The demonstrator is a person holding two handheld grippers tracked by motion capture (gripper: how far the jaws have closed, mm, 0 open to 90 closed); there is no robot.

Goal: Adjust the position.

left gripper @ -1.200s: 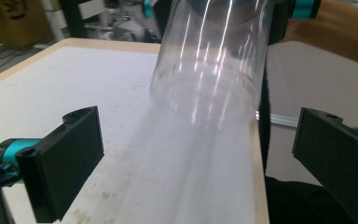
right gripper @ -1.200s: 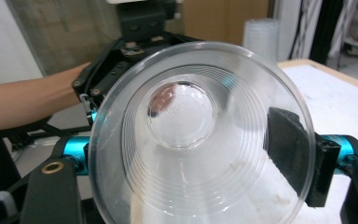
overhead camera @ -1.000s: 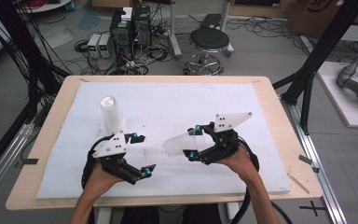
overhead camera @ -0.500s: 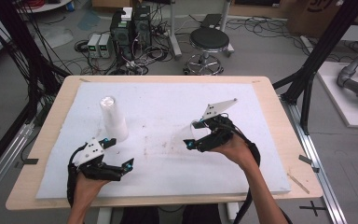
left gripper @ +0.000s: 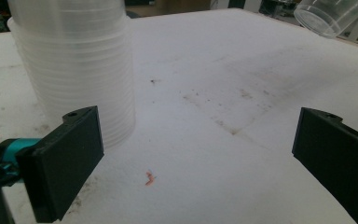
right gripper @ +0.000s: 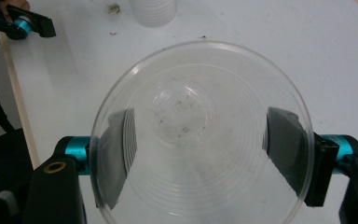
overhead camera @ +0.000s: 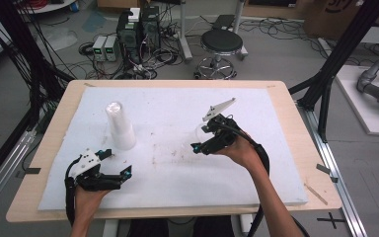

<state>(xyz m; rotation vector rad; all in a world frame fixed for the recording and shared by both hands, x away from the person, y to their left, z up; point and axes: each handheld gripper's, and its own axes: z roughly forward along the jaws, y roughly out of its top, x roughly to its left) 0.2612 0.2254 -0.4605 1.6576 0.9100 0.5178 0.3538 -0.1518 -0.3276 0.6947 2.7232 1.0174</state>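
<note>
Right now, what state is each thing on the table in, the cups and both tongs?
Stack of clear cups: upside down, standing on the white mat, untouched.
Single clear cup: held off the mat, its open mouth facing the right gripper view's camera.
Right tongs: shut on the single clear cup.
Left tongs: open, holding nothing, beside the stack.

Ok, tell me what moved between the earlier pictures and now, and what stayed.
The left tool drew back toward the table's near left edge, away from the cup stack, its jaws open. The right tool carried its clear cup right and farther up the table, away from the left tool. The stack stayed upright in its place, and the right tool's grip on the cup held.
</note>
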